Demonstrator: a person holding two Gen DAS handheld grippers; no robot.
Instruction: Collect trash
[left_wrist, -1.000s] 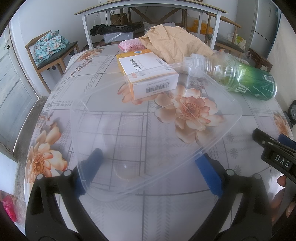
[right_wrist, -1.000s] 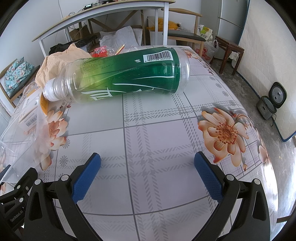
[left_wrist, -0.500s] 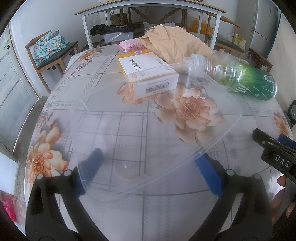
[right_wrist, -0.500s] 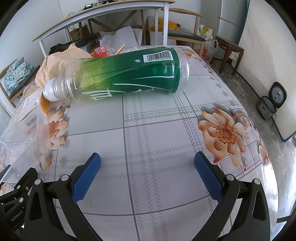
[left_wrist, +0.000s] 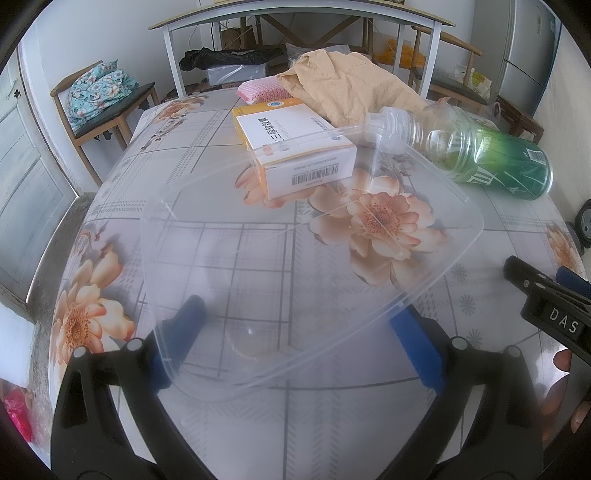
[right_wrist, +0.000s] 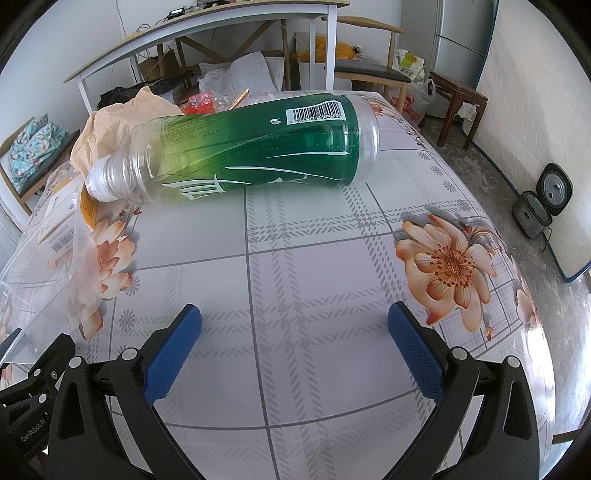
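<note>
- so, left claw (left_wrist: 295, 336) has its two blue pads spread wide apart, not clamped on anything.
- a clear plastic tub (left_wrist: 314, 240) sits right in front of the left claw, between the pads and a bit over them. can't tell if a pad touches it.
- past the tub, straight ahead of the left claw, a white & orange box (left_wrist: 295, 147) lies on the flower table (left_wrist: 258, 424). its near end shows thru the tub's far edge.
- ahead & to the right of the left claw, a green bottle (left_wrist: 480, 155) lies on its side w/ its cap pointing at the box.
- behind the box & bottle is a crumpled tan paper (left_wrist: 351, 85), and a pink thing (left_wrist: 255, 90) just beside it.
- right claw (right_wrist: 295, 339) is also wide open, blue pads far apart, nothing between them but table (right_wrist: 314, 277).
- the green bottle (right_wrist: 240, 155) lies ahead of the right claw, across its view, cap to the left, bottom to the right. it's well apart from the pads.
- to the left of the right claw you see the tub (right_wrist: 55, 251), w/ the box (right_wrist: 62, 218) behind it.
- the tan paper (right_wrist: 118, 118) is past the bottle, up & left.
- in the left view, the right claw's black body (left_wrist: 546, 299) pokes in low on the right side, w/ some fingertips (left_wrist: 561, 360) of a person under it.
- far off left of the left claw there's a chair (left_wrist: 107, 107) w/ a flowery cloth on it.
</note>
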